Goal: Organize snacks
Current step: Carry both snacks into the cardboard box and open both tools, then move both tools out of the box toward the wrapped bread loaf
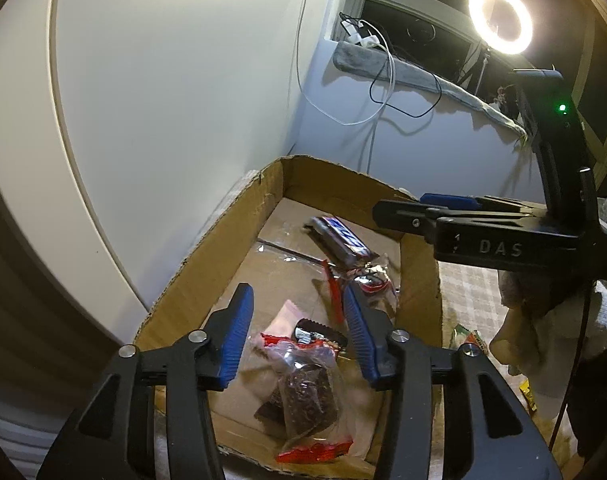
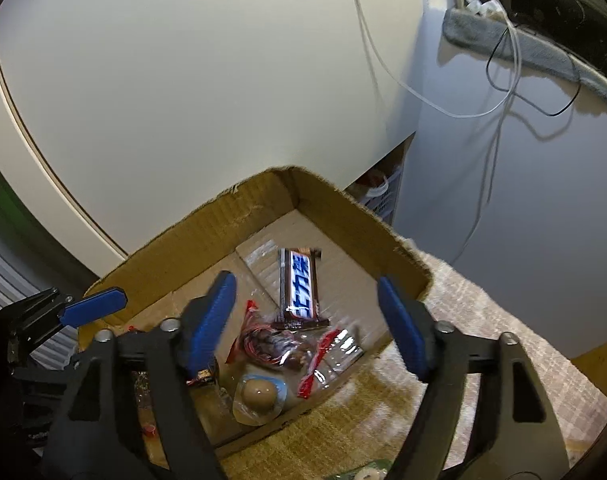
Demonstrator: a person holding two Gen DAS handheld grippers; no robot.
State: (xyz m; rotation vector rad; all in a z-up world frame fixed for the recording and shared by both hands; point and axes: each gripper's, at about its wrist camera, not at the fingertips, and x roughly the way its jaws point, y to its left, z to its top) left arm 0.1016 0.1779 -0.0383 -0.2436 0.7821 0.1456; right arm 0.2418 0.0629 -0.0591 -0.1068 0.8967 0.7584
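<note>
Snacks in the box (image 1: 223, 248), both hand-held grippers released above it.

At left, left hand-held gripper (image 1: 299, 336) spread over a clear brownie pack (image 1: 307, 400), pads off it. In the middle, blue bar (image 2: 301, 288) flat on the box floor, red-trimmed packs (image 2: 271, 346) just below it, round pudding cup (image 2: 259, 398) nearest. At right, right hand-held gripper (image 2: 311, 320) wide, nothing gripped.

A lit ring light (image 1: 500, 18) stands near dangling cables (image 1: 383, 80) by the window.

Black grippers (image 1: 297, 340), blue pads (image 1: 235, 340) (ribbed), silver screws (image 1: 197, 336)
</note>
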